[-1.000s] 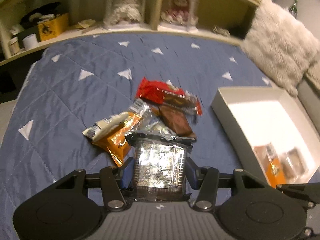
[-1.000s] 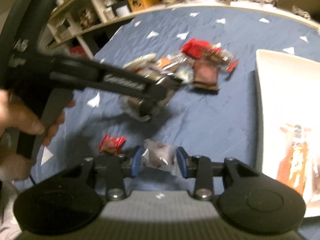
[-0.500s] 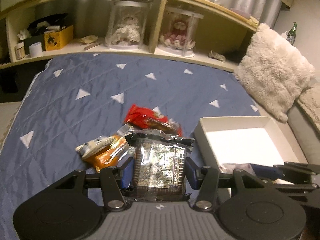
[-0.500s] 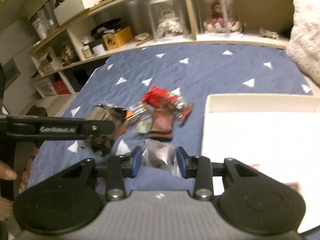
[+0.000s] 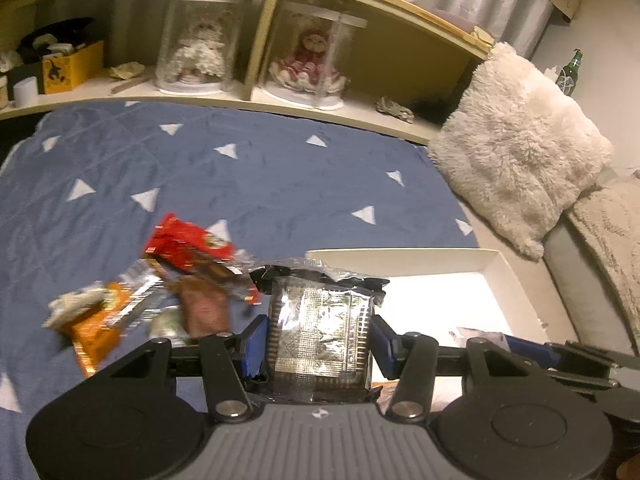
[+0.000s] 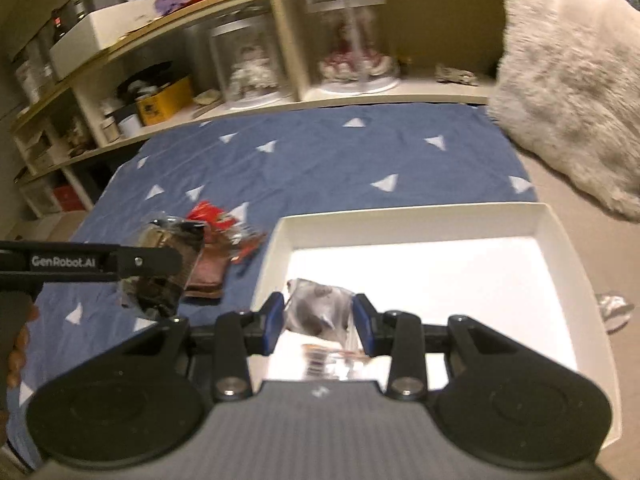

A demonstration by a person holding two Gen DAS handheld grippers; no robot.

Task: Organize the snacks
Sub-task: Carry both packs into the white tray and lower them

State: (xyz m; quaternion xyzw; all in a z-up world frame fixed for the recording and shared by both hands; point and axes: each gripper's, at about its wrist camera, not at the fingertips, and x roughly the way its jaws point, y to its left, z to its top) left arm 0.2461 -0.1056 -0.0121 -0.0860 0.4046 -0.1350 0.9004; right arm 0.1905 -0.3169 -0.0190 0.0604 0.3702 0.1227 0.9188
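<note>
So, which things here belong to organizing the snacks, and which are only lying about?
Job: left hand-held gripper holding a silver packet; right hand-held gripper holding a clear packet; white box; snack pile.

Lying about: fluffy pillow; doll jars; green bottle.

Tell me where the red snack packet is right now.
The red snack packet lies on the blue quilt, at the far end of the loose snack pile, left of the white box and ahead-left of the left gripper.
</note>
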